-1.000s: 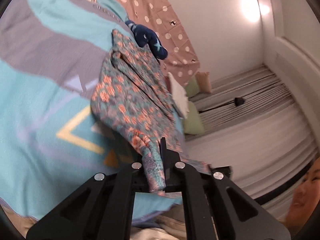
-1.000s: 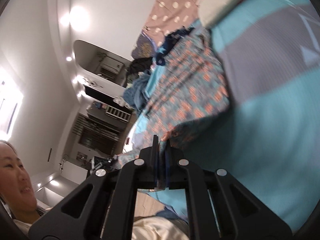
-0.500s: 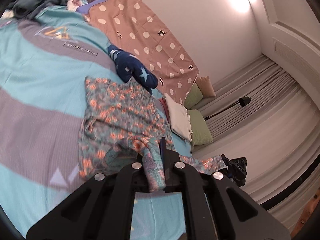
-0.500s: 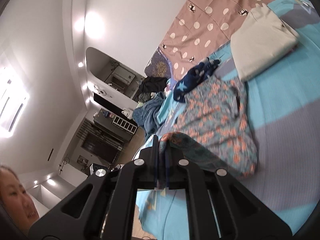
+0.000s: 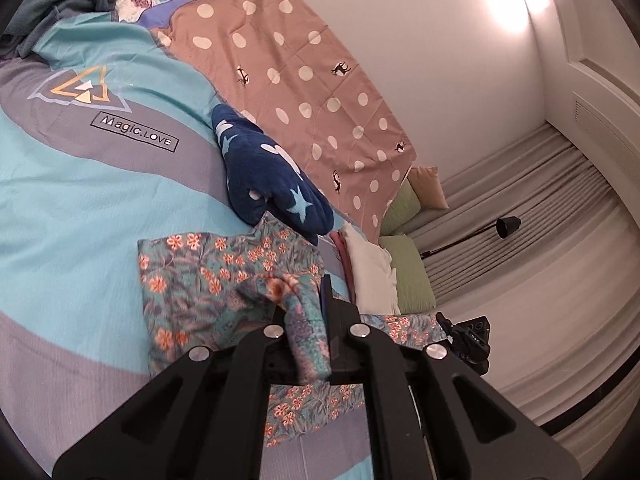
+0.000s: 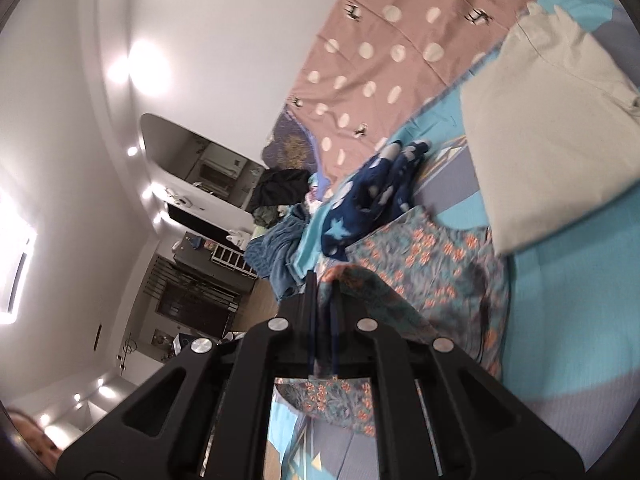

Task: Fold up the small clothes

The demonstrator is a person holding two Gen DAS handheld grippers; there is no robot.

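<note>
From my left wrist camera, my left hand-held gripper (image 5: 310, 332) is clenched on a bunched edge of the floral garment (image 5: 208, 280), which lies on the bed cover (image 5: 80, 200) just in front of the navy star-print piece (image 5: 272, 184). A second ago the cloth hung stretched and lifted from this gripper; now the held edge has been carried forward over the flat part, so a fold is forming with the top layer still raised off the lower one. The white folded cloth (image 5: 372, 276) sits just to the far side of the floral garment, and the dotted pink blanket (image 5: 304, 72) lies beyond the navy piece.

From my right wrist camera, my right hand-held gripper (image 6: 322, 320) is likewise clamped on another edge of the floral garment (image 6: 440, 264), whose body lies between the navy star-print piece (image 6: 372, 196) and the white folded cloth (image 6: 556, 136). Here too the cloth has gone from taut to doubled over. I judge the fold half made: the held edge needs laying down flat on the far edge before I let go.
</note>
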